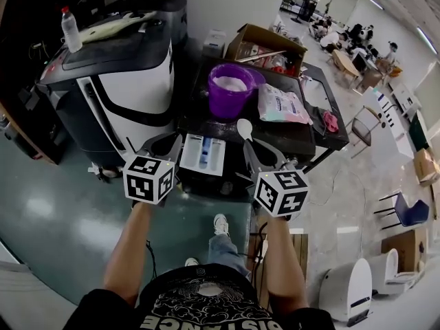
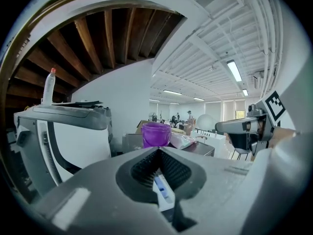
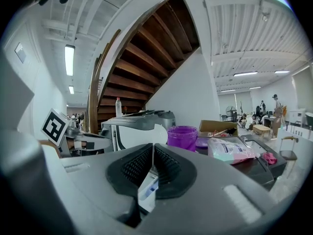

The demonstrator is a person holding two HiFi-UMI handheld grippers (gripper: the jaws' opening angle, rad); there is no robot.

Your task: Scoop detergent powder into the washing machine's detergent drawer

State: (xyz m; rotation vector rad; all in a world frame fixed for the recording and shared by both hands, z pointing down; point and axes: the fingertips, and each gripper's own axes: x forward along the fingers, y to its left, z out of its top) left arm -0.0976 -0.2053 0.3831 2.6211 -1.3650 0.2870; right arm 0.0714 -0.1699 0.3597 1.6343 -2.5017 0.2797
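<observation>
The white detergent drawer (image 1: 203, 153) with a blue insert stands pulled out from the dark washing machine (image 1: 275, 139). A purple tub (image 1: 230, 88) of white powder sits on the machine's top, with a detergent bag (image 1: 282, 106) to its right. My right gripper (image 1: 249, 145) is shut on the handle of a white scoop (image 1: 244, 126), whose bowl points toward the tub, just right of the drawer. In the right gripper view the handle shows only as a thin white edge (image 3: 153, 155) between the pads. My left gripper (image 1: 167, 144) is shut and empty, just left of the drawer (image 2: 164, 192).
A white and black machine (image 1: 130, 81) with a bottle (image 1: 71, 29) on top stands at the left. An open cardboard box (image 1: 265, 45) sits behind the tub. A pink cloth (image 1: 331, 121) lies on a side table at the right. A chair (image 1: 402, 210) and a white bin (image 1: 350, 291) stand on the floor.
</observation>
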